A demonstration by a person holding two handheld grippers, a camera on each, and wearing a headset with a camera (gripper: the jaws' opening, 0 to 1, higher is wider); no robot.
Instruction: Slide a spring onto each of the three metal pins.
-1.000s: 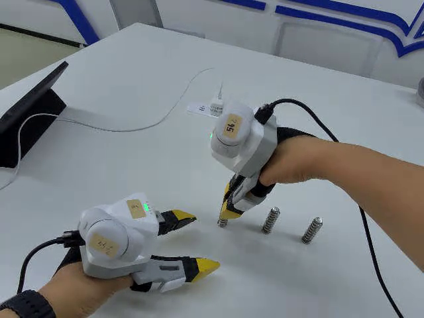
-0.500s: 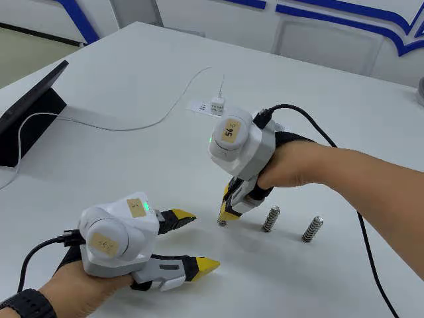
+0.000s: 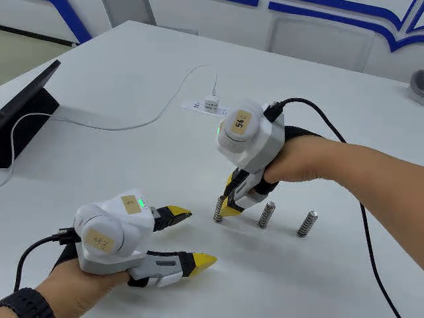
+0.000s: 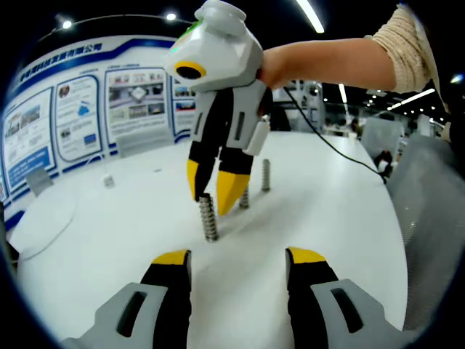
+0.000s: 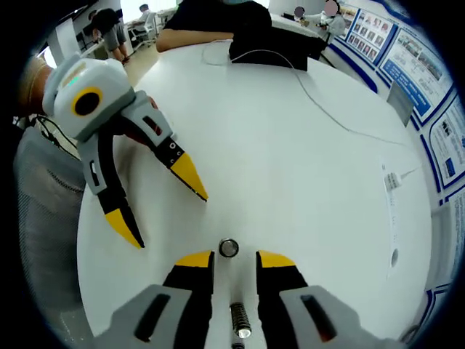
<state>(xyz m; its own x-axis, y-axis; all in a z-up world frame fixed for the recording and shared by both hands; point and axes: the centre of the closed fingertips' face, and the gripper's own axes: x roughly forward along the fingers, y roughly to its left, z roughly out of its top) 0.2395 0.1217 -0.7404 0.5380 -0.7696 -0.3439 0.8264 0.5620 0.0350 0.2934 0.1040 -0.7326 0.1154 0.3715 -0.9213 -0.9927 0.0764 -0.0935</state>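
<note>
Since the spring (image 4: 209,220) looks light and bendy, hold mid-coil; right gripper (image 5: 234,258) fingers narrowly parted astride it, left gripper (image 4: 238,256) wide, empty.

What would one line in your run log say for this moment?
right hand-held gripper: jaws straddle top of end spring | other two springs: upright | left hand-held gripper: open, empty

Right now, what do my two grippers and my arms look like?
The left gripper and right gripper match: rounded white housings, tan numbered stickers, green lights, black jaws tipped yellow, black cables. A black wristband is on the left wrist, a black strap around the right hand, a beige knit sleeve further up.
</note>
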